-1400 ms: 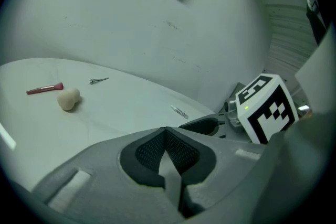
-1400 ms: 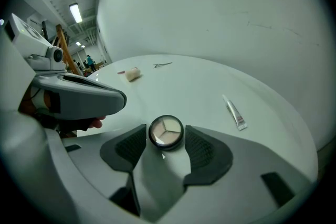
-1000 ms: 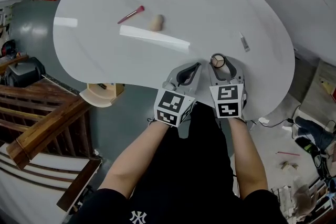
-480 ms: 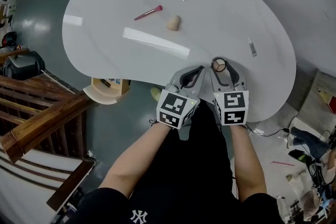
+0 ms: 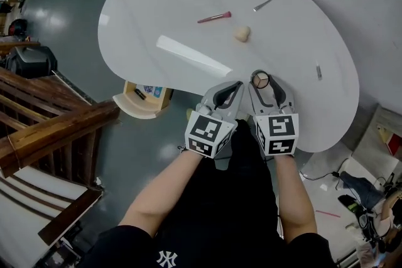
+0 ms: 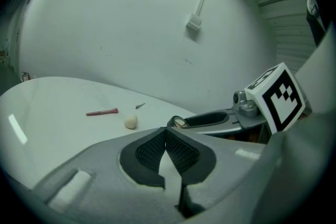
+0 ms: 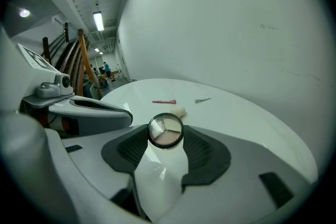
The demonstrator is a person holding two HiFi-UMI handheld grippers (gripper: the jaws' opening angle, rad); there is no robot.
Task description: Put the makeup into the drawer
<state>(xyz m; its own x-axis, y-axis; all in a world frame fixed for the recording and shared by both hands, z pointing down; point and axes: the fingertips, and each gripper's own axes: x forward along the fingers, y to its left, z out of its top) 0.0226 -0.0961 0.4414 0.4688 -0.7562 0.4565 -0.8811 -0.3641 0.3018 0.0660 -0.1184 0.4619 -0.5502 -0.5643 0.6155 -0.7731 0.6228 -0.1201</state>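
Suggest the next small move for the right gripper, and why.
Probably swing the right gripper left and down toward the drawer. It is shut on the round compact over the table's near edge; the drawer juts out open under that edge, to its left. The left gripper is shut, empty.

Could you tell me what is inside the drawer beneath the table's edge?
The drawer shows a few small items, too small to identify; the white table covers its rear part.

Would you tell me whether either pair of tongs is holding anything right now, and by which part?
The right tongs grip a round makeup compact by its rim, at the tips. The left tongs are shut and empty.
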